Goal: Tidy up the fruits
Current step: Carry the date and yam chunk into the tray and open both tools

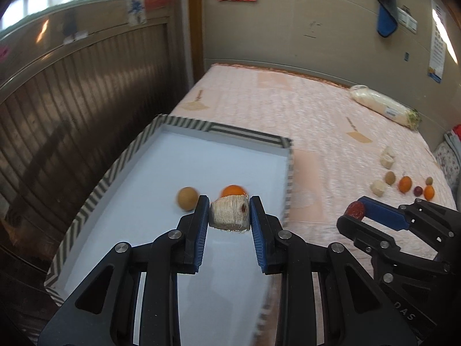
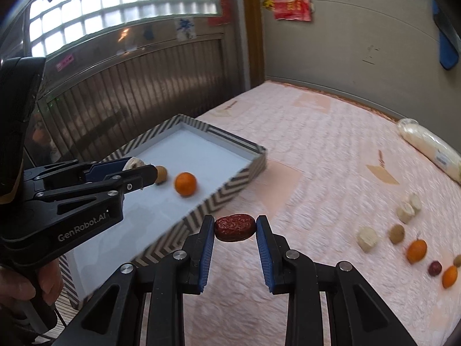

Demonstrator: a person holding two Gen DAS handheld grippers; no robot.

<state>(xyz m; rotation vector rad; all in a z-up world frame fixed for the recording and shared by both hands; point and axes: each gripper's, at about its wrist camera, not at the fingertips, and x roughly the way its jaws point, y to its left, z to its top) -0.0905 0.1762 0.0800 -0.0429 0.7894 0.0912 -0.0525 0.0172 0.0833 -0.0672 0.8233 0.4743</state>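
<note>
My left gripper [image 1: 229,212] is shut on a pale fibrous fruit chunk [image 1: 229,213] and holds it over the striped tray [image 1: 247,137] with a white floor. An orange [image 1: 232,191] and a brown round fruit [image 1: 187,198] lie in the tray. My right gripper [image 2: 234,227] is shut on a wrinkled red date [image 2: 234,227] above the pink bedspread, just right of the tray's [image 2: 219,201] near wall. The right gripper also shows in the left wrist view [image 1: 360,210]. The left gripper shows in the right wrist view [image 2: 138,173].
Several loose fruits lie on the bed at the right: pale chunks [image 2: 367,238], a brown fruit [image 2: 397,233], two oranges [image 2: 416,250], a red date [image 2: 434,268]. A wrapped white roll [image 2: 426,144] lies far right. A ribbed metal door [image 1: 72,101] stands left of the tray.
</note>
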